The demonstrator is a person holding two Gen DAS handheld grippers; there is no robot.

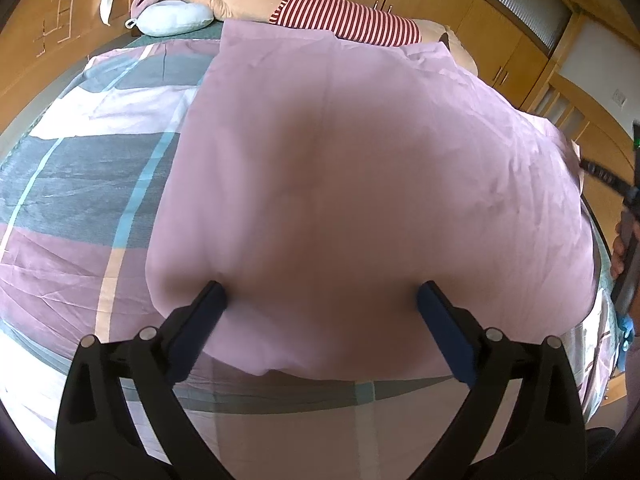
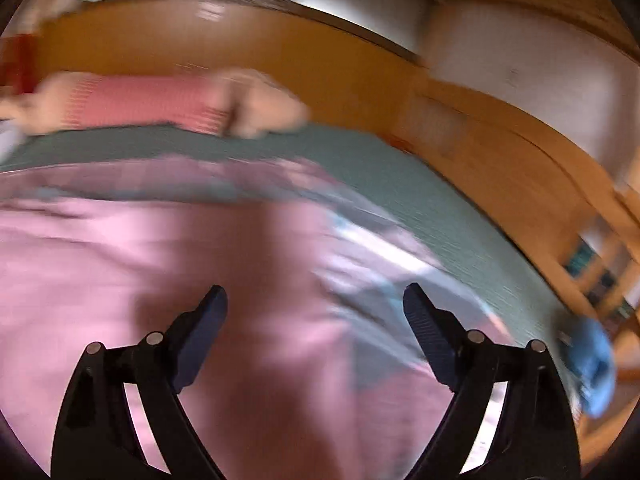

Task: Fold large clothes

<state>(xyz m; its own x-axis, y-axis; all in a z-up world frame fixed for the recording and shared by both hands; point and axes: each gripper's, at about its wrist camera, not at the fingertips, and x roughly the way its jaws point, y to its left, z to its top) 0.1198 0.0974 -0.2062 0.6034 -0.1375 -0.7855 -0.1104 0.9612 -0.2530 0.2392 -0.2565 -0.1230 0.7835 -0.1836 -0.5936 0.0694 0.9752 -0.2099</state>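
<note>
A large plain pink cloth (image 1: 360, 168) lies spread flat on the bed, its near edge folded over just ahead of my left gripper (image 1: 320, 300). That gripper is open and empty, its fingers above the cloth's near edge. In the blurred right wrist view the same pink cloth (image 2: 140, 280) fills the lower left. My right gripper (image 2: 314, 300) is open and empty above the cloth's right side. The right gripper also shows at the far right edge of the left wrist view (image 1: 626, 240), held in a hand.
The bed has a checked pink, grey and white cover (image 1: 80, 184). A large plush toy in a red striped shirt (image 1: 340, 16) and a pale blue pillow (image 1: 172, 18) lie at the headboard. Wooden cupboards (image 1: 480, 20) stand behind. A blue object (image 2: 596, 364) sits at the bed's right edge.
</note>
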